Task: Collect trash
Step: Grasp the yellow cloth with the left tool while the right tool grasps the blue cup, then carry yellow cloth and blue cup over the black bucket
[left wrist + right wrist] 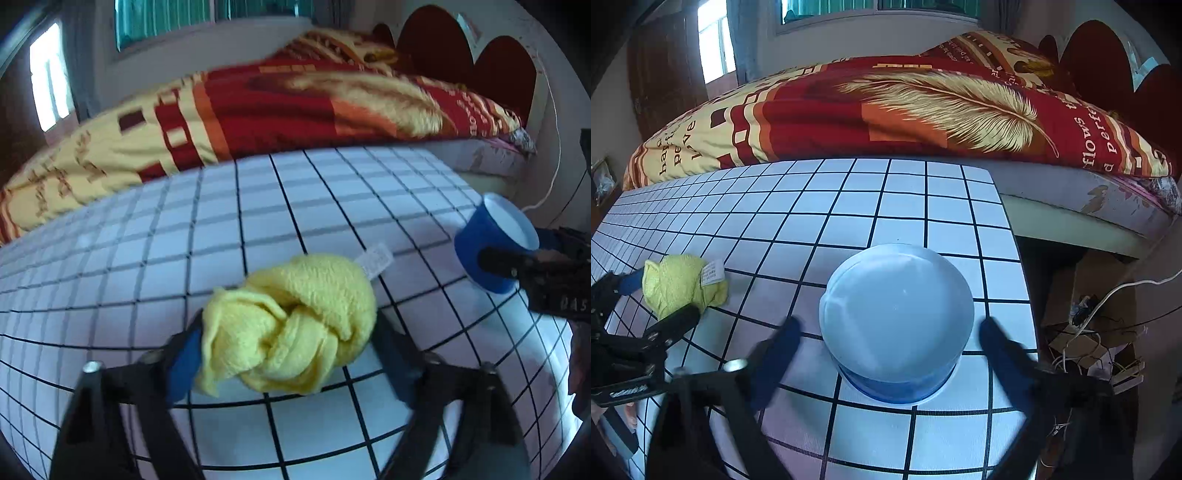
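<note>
Left tool (291,343) clamps yellow cloth (291,325); right tool (890,332) straddles blue cup (897,314), ungripped.

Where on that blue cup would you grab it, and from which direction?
Across its round wall, one finger on each side. The blue cup stands upright on the checked table with its open mouth up, so the right gripper, which already straddles it from the near side with both fingers clear of the wall, only needs to close.
</note>
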The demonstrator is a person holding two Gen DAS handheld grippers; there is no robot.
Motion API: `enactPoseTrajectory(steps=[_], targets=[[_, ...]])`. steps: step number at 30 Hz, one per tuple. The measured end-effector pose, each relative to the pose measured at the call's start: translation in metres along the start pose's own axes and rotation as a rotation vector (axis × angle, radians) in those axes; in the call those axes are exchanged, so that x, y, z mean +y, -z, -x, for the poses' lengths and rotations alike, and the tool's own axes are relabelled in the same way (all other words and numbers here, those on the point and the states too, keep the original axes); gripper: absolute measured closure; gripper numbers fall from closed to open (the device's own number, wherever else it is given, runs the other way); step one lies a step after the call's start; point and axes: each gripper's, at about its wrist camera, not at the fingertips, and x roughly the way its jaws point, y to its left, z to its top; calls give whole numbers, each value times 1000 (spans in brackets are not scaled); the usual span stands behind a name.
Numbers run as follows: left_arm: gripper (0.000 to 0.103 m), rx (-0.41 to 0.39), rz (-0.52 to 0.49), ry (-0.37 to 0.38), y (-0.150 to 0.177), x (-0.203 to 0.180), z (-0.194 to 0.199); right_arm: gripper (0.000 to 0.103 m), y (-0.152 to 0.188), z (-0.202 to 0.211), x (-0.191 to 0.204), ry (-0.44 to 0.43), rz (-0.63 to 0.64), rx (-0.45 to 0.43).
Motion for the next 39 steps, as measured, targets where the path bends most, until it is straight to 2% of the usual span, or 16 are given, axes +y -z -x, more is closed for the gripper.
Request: enactPoseTrajectory(steps=[3,5,15,26,34,39], targets=[[49,-23,-1,26,2,1,8,27,3,6,0,-15,4,-10],[52,-36,-21,36,5,-2,16,27,8,18,0,-17,12,-38],[52,-130,-74,60,40,-28,74,27,46,88,5,-40,69,-141],[52,-211,-121,83,79,-60,140,27,122,183,1,-41,66,-234],[52,-246,-139,71,110,-76,176,27,178,221,-2,-22,41,-254],[52,-249,-141,78,127,-80,187,27,212,241,-8,-22,12,-297]])
